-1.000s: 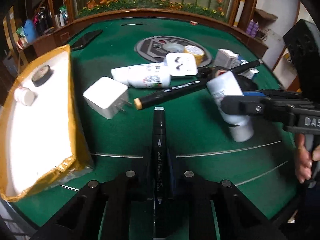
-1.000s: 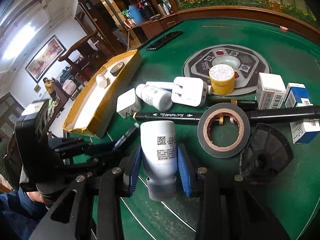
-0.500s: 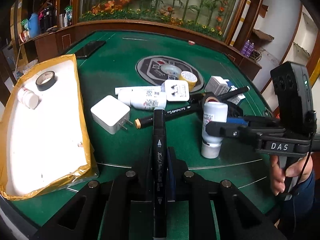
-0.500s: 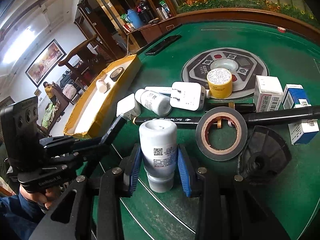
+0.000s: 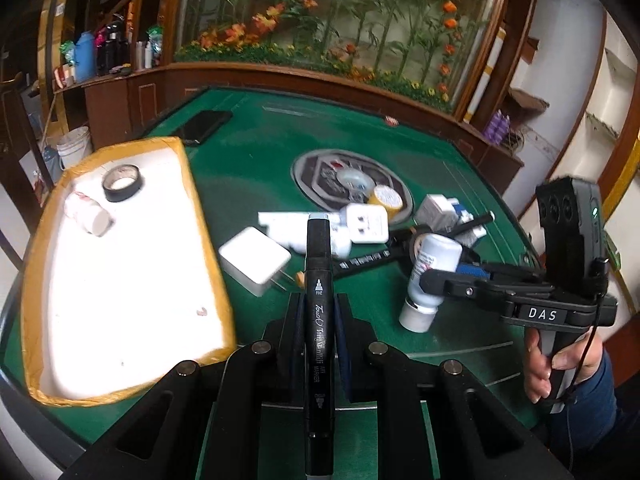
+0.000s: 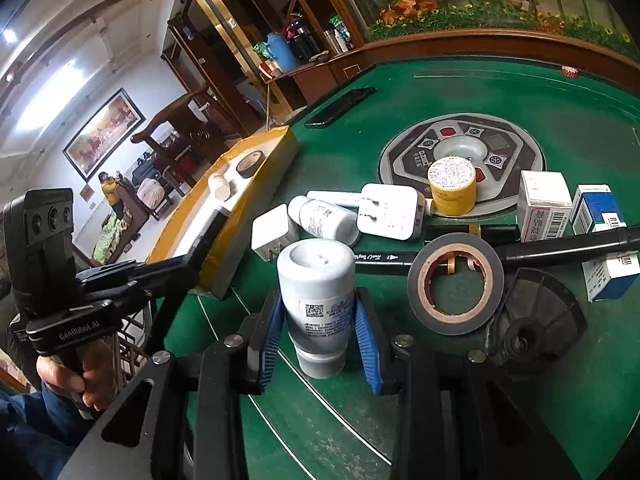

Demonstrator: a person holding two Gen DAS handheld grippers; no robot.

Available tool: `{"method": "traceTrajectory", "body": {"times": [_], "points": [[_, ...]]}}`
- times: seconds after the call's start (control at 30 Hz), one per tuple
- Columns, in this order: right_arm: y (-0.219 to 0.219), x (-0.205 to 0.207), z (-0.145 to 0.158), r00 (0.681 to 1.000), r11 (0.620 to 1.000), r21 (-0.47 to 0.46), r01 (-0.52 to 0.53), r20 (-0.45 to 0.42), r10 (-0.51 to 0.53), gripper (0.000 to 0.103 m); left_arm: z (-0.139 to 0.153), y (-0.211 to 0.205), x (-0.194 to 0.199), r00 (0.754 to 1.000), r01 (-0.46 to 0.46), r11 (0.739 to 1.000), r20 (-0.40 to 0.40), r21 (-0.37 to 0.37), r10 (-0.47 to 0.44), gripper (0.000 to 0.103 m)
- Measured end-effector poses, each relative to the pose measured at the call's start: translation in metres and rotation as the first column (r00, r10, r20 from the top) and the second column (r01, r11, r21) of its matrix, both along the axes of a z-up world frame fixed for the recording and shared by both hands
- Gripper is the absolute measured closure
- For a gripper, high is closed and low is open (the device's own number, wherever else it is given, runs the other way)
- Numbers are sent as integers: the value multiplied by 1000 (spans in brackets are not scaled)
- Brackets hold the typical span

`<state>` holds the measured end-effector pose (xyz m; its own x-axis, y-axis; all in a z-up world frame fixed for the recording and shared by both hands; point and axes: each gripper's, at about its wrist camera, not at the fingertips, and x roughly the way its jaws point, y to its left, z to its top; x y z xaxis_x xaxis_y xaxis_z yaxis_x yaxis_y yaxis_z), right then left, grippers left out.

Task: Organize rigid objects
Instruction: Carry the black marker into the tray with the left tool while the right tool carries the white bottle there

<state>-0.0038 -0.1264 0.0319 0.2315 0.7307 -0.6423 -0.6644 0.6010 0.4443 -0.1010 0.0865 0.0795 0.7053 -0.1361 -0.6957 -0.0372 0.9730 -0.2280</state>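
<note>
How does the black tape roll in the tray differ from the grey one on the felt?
The black tape roll lies in the yellow-edged tray; the grey tape roll lies on the green table. The grey one has an orange-lined core and overlaps a marker; the black one lies clear. Both lie flat.

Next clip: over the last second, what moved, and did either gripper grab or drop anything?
The left gripper rose, carrying the black marker it keeps clamped; the table items now sit lower and farther in its view. The white bottle, tilted a second ago, now stands more upright, cap down, in the right gripper. Nothing was grabbed or dropped. The cardboard tray, chargers and tape roll stayed put.
</note>
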Motion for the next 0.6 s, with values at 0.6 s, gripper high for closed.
{"method": "traceTrajectory", "body": {"times": [0.6], "points": [[72,-7,58,994,984,142,-107,-7,109,69,5,132,-22,955,-284,956,73,-74,289,88]]}}
